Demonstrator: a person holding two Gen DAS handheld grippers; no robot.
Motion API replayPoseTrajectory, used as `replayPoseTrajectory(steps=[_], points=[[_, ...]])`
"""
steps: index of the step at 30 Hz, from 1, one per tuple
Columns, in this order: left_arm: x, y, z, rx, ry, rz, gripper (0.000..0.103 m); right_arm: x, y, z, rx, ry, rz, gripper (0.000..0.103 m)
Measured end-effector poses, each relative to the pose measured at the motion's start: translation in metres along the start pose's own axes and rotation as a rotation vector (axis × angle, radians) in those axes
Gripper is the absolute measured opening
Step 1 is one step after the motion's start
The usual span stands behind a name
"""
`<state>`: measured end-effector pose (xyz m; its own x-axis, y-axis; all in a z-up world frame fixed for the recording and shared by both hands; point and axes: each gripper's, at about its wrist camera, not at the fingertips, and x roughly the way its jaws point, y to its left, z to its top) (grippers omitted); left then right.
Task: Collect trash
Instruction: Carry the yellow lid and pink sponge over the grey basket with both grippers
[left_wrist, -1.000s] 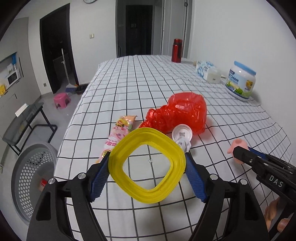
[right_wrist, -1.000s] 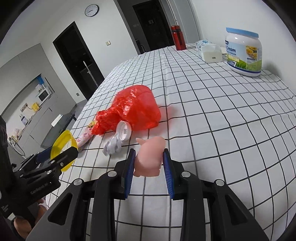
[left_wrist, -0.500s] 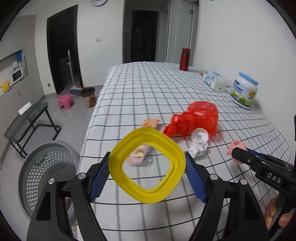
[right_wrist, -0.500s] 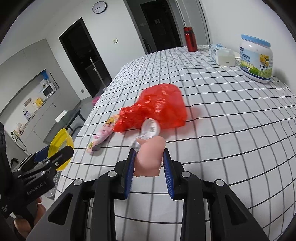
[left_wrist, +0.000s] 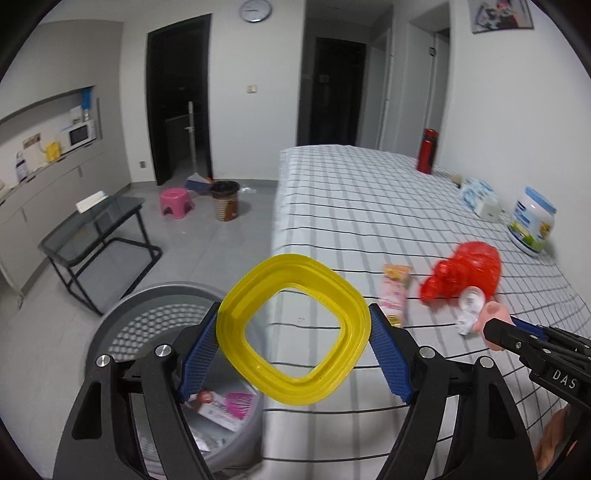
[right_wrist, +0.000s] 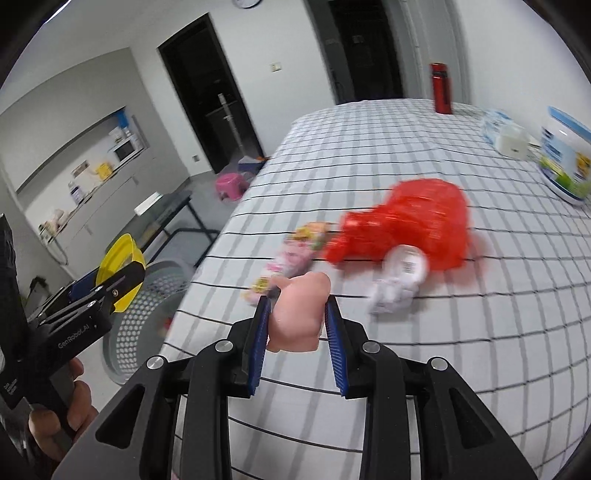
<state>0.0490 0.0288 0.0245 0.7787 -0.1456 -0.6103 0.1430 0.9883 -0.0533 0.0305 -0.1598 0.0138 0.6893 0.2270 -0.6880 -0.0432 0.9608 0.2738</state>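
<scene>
Grey perforated basket (left_wrist: 147, 332) stood on the floor at 7 o'clock in the left wrist view, wrappers inside. Left gripper (left_wrist: 293, 341) fingers were clamped on a yellow ring lid (left_wrist: 236, 317), held over the basket rim and table (left_wrist: 351, 206) edge. On the table at 3 o'clock lay a pink snack wrapper (left_wrist: 395, 291), a red plastic bag (left_wrist: 465, 269) and a white crumpled piece (left_wrist: 469, 306). Right gripper (right_wrist: 297, 321) fingers were pinched on a pink soft object (right_wrist: 299, 314).
</scene>
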Motion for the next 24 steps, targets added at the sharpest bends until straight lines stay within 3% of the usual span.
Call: replayPoseTrajectory(steps=[14, 24], points=[[0.017, 0.106, -0.027, -0.125, 0.096, 0.149, 0.075, 0.078, 0.106, 0.006, -0.134, 0.113, 0.171, 0.029], [0.022, 0.149, -0.043, -0.159, 0.132, 0.189, 0.075, 0.118, 0.164, 0.001, -0.225, 0.202, 0.229, 0.029]])
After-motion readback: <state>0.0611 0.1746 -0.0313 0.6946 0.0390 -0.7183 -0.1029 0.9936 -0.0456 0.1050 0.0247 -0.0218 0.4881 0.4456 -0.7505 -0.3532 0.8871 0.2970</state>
